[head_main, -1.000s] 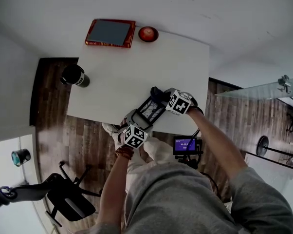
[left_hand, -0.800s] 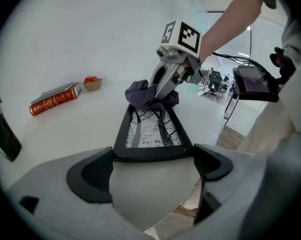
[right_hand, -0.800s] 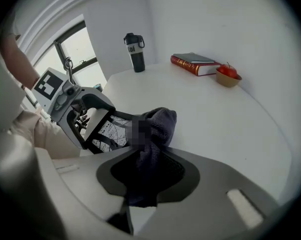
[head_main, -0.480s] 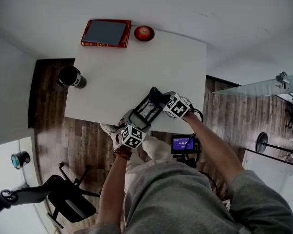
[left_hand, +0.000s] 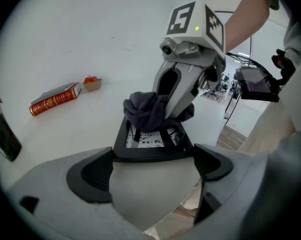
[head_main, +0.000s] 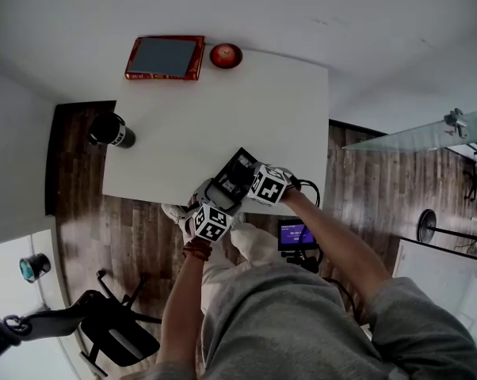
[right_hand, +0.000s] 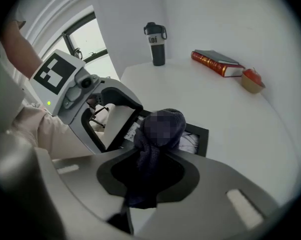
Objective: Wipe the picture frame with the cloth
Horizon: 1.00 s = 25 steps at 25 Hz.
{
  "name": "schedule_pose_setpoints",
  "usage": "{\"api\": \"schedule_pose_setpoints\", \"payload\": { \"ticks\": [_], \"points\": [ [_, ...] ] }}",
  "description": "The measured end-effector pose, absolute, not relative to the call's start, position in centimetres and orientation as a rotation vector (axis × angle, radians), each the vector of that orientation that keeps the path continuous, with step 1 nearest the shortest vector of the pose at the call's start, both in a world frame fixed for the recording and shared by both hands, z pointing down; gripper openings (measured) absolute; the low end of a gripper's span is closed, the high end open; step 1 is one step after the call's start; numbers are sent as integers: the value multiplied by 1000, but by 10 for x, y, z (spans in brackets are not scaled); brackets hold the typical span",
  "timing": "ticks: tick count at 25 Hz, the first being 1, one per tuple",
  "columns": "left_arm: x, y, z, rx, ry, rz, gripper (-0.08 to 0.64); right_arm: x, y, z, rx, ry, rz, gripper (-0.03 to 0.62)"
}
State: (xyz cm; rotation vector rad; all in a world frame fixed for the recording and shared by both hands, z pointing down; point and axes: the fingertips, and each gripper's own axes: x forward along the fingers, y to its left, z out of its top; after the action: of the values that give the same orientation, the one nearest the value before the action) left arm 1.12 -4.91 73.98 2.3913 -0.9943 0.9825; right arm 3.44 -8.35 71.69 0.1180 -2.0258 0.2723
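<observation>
We have left tongs (left_hand: 153, 160) clamped on picture frame (left_hand: 149, 142) near edge, bench (head_main: 223, 109) 6 o'clock; right tongs (right_hand: 149, 179) pinching cloth (right_hand: 149, 151), wad over frame. We should sweep toward 12 o'clock, light pressure, frame steadied

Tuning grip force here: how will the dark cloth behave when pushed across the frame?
Probably floppy: the cloth bunches into soft folds where the right tongs pinch it. Likely light, so it should squash against the picture frame rather than shove it, with the left tongs clamping the frame's edge.
</observation>
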Motion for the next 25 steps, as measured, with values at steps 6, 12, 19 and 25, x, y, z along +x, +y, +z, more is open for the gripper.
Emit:
{"api": "schedule_pose_setpoints", "payload": {
  "ticks": [6,12,19,25],
  "points": [
    [12,-51,740,2393,-997,984,509,8,-49,719,-2,-2025,267,87],
    [11,-41,739,2374,-961,994,512,13,-61,690,58,-2189,450,94],
    [22,-37,672,2497,-979,832,505,45,-101,572,267,-2614,549,98],
    [29,-60,563,2571,-1181,609,449,87,-124,454,573,-2928,608,100]
  ]
}}
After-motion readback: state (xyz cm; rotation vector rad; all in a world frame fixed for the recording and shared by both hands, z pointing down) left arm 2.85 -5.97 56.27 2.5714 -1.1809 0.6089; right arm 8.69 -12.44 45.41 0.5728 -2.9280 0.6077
